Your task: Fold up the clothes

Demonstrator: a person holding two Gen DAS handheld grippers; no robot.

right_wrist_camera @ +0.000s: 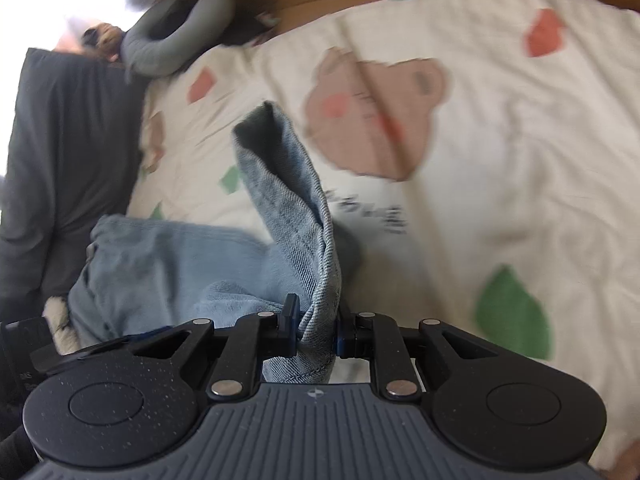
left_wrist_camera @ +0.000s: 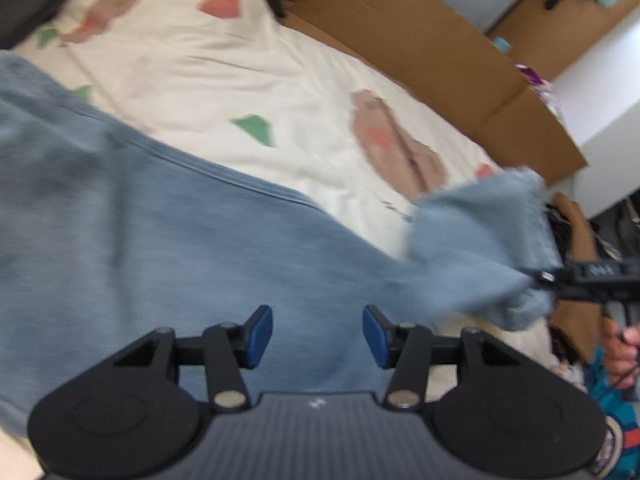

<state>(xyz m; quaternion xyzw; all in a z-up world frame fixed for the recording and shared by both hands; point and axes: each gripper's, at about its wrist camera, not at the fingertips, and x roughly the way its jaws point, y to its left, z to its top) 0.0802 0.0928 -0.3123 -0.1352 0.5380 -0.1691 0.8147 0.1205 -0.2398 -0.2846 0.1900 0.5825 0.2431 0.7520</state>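
Denim jeans [left_wrist_camera: 168, 240] lie spread across the cream printed bedsheet [left_wrist_camera: 248, 76], with one leg end lifted clear of the bed. My right gripper [right_wrist_camera: 317, 334] has its jaws clamped together on that hem, the cloth bunched between the blue pads [right_wrist_camera: 291, 320] and standing up in a loose tube in front of the lens. My left gripper [left_wrist_camera: 318, 336] hangs over the broad middle of the jeans with its jaws wide apart and nothing between them. Risk, as I judge it: the right-hand grip takes only a narrow pinch near the hem edge, so a quick pull could draw the denim out of the pads and drop the leg crooked; with the left jaws holding nothing, the body of the garment is unanchored and may drag across the sheet and wrinkle both instead of folding. Both frames are motion-blurred, so I cannot tell how many layers are pinched. Left wrist view alone shows the right gripper from outside, its hand [left_wrist_camera: 620, 356] beneath it, and the brown cardboard [left_wrist_camera: 420, 40] along the far side of the bed. Right wrist view alone shows the pinch itself, a dark grey cloth [right_wrist_camera: 68, 168] and a grey pillow [right_wrist_camera: 180, 36] beyond.
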